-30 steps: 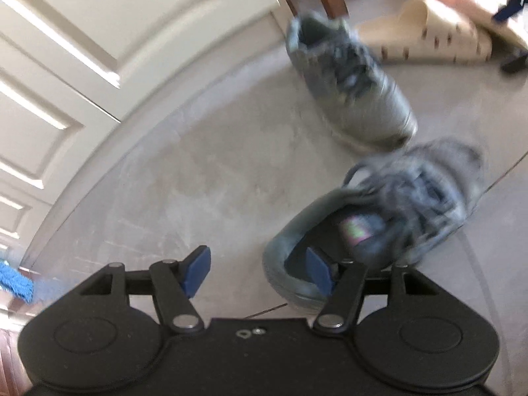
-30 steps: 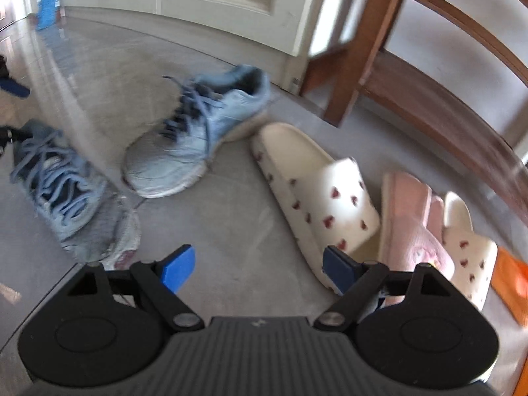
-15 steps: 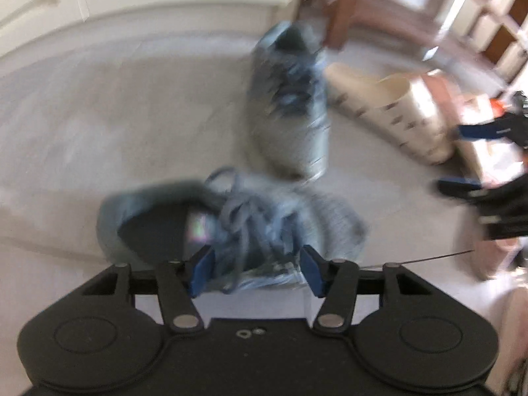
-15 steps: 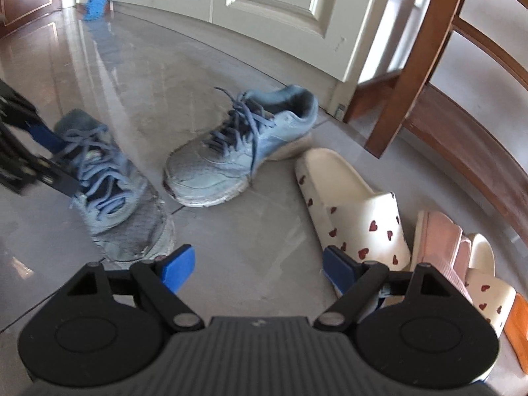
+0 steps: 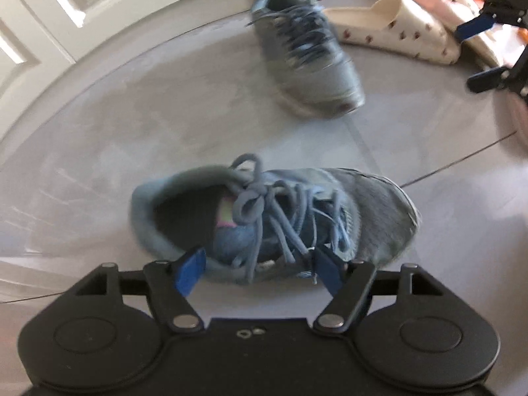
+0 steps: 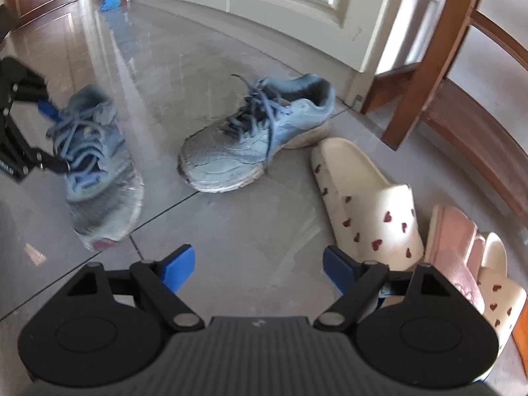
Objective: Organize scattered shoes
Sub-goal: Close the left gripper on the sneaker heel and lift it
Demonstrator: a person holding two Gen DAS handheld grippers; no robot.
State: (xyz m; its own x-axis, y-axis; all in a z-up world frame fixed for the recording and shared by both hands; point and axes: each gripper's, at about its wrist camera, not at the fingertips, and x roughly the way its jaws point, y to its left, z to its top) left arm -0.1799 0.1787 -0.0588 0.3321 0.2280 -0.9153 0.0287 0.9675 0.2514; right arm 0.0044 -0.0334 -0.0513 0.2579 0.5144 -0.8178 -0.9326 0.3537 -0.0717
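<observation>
the task looks barely begun; 2 blue sneakers lie apart and askew on the floor [image 6: 264, 231], with 2 heart-print slippers [image 6: 366, 204] and a pink slipper [image 6: 455, 244] bunched right of the right gripper [image 6: 259, 269], which hangs wide open and empty. the left gripper [image 5: 257, 269], jaws spread, straddles the near sneaker [image 5: 274, 217] at its laces without clamping; its mate [image 5: 307, 52] sits ahead, well apart; everything is left to pair.

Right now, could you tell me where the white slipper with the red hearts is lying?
In the right wrist view the white heart slipper lies right of centre on the floor, between the light blue sneaker and a pink slipper.
</observation>
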